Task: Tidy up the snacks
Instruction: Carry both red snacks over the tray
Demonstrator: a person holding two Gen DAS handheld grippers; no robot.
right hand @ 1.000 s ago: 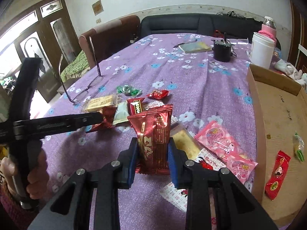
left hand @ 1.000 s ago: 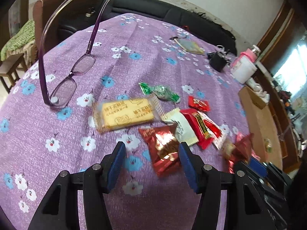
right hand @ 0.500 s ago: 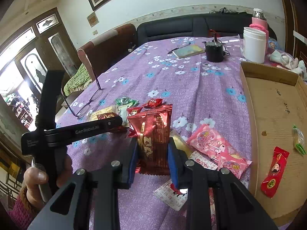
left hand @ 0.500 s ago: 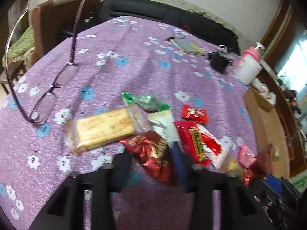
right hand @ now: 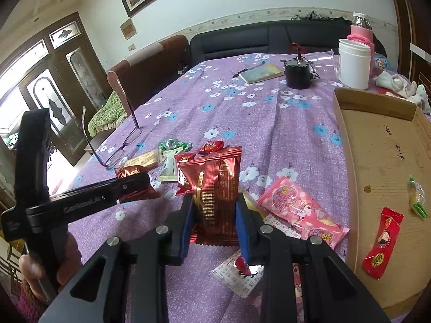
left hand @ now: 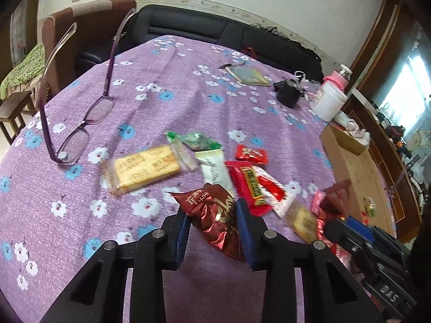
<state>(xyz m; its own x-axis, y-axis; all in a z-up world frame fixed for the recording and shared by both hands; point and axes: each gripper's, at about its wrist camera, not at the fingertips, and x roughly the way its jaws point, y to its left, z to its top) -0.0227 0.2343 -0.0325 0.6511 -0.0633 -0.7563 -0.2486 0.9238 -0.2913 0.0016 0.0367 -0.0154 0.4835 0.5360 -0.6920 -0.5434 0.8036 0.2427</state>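
We see the left hand-held gripper (left hand: 211, 224), jaws just closed, clamped on a crinkled dark-red snack packet (left hand: 212, 215); the right hand-held gripper (right hand: 215, 215) is clamped on a red foil pouch (right hand: 215, 183). Slick foil may slip. Ahead: loose snacks, purple floral bench (left hand: 188, 102); cardboard box (right hand: 377, 161) to the right, sofa (right hand: 256, 43) beyond.
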